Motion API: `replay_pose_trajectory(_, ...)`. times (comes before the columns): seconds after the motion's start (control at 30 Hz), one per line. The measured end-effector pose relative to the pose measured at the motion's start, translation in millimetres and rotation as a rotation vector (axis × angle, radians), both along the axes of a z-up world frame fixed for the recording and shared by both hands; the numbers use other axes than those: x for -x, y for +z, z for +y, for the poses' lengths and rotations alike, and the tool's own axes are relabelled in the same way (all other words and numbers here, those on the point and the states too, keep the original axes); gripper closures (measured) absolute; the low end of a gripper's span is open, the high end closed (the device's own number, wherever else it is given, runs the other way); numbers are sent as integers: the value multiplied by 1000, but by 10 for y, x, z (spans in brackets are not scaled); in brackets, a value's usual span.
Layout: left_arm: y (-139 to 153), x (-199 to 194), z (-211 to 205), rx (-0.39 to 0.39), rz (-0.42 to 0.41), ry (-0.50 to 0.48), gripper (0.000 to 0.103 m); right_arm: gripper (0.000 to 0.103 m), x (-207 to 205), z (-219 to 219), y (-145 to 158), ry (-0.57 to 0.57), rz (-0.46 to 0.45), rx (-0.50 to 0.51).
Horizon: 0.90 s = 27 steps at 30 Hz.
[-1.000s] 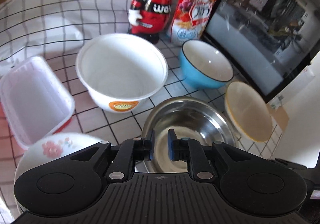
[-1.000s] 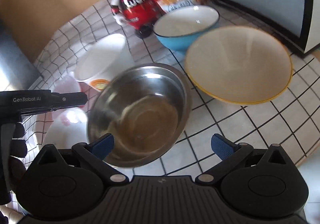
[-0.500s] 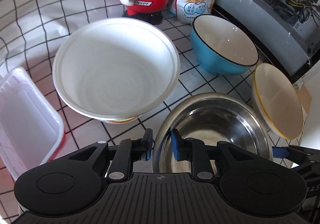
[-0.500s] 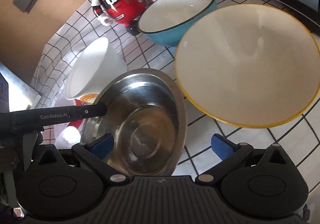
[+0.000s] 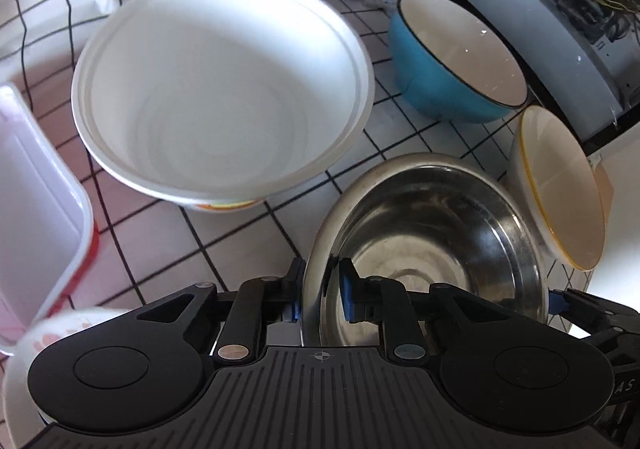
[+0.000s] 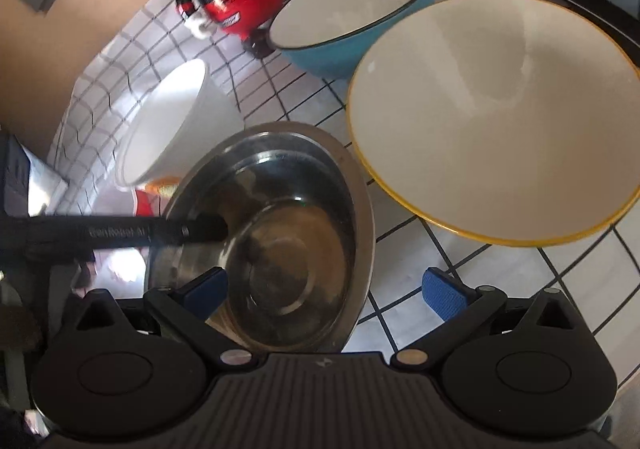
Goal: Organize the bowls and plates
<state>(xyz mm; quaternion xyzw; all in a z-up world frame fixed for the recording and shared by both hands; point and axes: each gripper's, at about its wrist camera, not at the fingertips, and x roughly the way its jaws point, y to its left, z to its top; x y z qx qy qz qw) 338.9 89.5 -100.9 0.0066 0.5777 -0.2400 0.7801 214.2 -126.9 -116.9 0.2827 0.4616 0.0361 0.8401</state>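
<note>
— While its jaws are closing, where does the left gripper (image 5: 320, 291) sit?
— Astride the near-left rim of the steel bowl (image 5: 432, 245), one pad outside, one inside; a gap shows at the inner pad.
— And the right gripper (image 6: 324, 291)?
— Spread wide and empty, its left finger over the steel bowl's near rim.
— Anything only one view gives?
— Left wrist shows the white tub's (image 5: 220, 89) inside; right wrist shows the yellow-rimmed bowl (image 6: 496, 121) face-on, the blue bowl (image 6: 352, 9) beyond.
</note>
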Motion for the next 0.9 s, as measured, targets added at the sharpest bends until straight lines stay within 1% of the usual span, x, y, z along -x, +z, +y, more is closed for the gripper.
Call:
replay_pose_trajectory(0.1, 6, 6, 20, 9, 2, 16, 83, 0, 17, -36, -7, -9, -5, -13)
replay_pose_trajectory(0.17, 8, 16, 45, 21, 5, 25, 83, 0, 5, -19, -4, 4, -3, -1)
replay_pose_trajectory(0.3, 13, 39, 74, 43, 15, 37, 83, 0, -69, 115, 33, 140, 16, 107)
replay_pose_trajectory(0.37, 8, 67, 50, 47, 15, 39, 83, 1, -49, 104, 48, 127, 2, 91)
replay_pose_trajectory(0.43, 7, 96, 61, 58, 17, 47, 83, 5, -12, 93, 95, 116, -33, 84)
replay_pose_trajectory(0.5, 2, 143, 84, 81, 24, 66, 84, 9, -7, 124, 145, 123, -54, 124)
replay_pose_trajectory(0.57, 8, 195, 112, 112, 29, 91, 83, 17, -12, 158, 173, 134, -68, 152)
replay_pose_trajectory(0.6, 25, 222, 124, 115, 23, 104, 84, 20, -28, 172, 182, 140, -67, 156)
replay_pose_trajectory(0.67, 80, 294, 165, 106, -1, 131, 84, 22, -26, 187, 206, 146, -77, 161)
replay_pose_trajectory(0.8, 283, 464, 315, 123, -50, 191, 84, 22, 37, 248, 352, 186, -145, 152)
replay_pose_trajectory(0.9, 517, 651, 507, 145, -103, 251, 84, 22, 46, 322, 501, 229, -200, 148)
